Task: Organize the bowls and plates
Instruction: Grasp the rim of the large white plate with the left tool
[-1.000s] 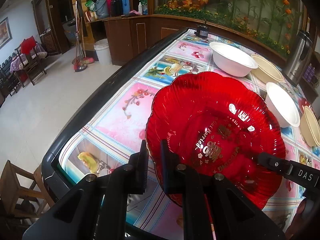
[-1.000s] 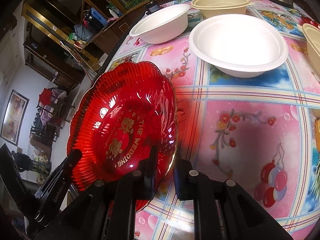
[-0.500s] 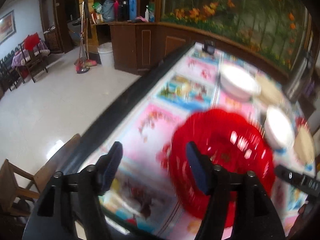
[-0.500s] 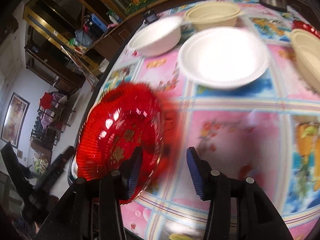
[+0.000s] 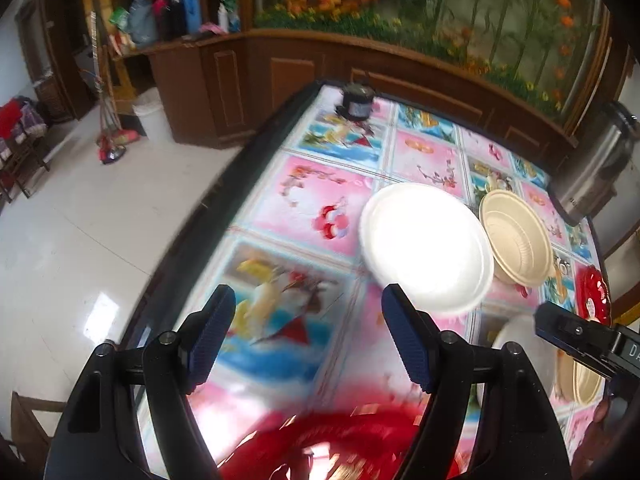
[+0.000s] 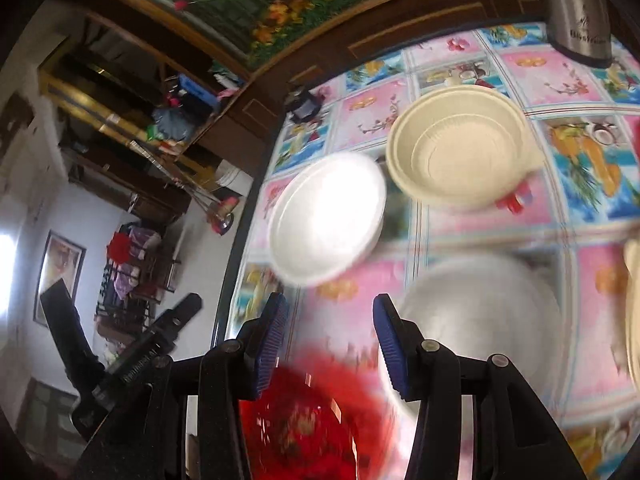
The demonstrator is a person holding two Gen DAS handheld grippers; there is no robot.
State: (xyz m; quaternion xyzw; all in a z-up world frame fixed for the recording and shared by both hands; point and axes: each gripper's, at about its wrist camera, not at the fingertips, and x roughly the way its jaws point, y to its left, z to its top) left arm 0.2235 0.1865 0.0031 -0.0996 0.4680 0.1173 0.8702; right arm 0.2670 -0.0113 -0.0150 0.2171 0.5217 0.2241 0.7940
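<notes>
Red plate point(image 5: 340, 448), glossy, rigid, likely slippery and breakable, best taken by its rim, lies near the white bowl point(image 5: 424, 248); left gripper point(image 5: 304, 344) and right gripper point(image 6: 328, 344), jaws just opened, empty.

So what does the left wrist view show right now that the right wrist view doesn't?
Only the left wrist view shows the second red plate at the table's far right edge, and the white bin on the floor by the cabinet.

Only the right wrist view shows the framed picture on the wall, and the nearer white bowl in full, though blurred.

Both show the big red plate low in frame, the far white bowl, the beige bowl, the steel kettle, and each gripper's own open, empty fingers.
</notes>
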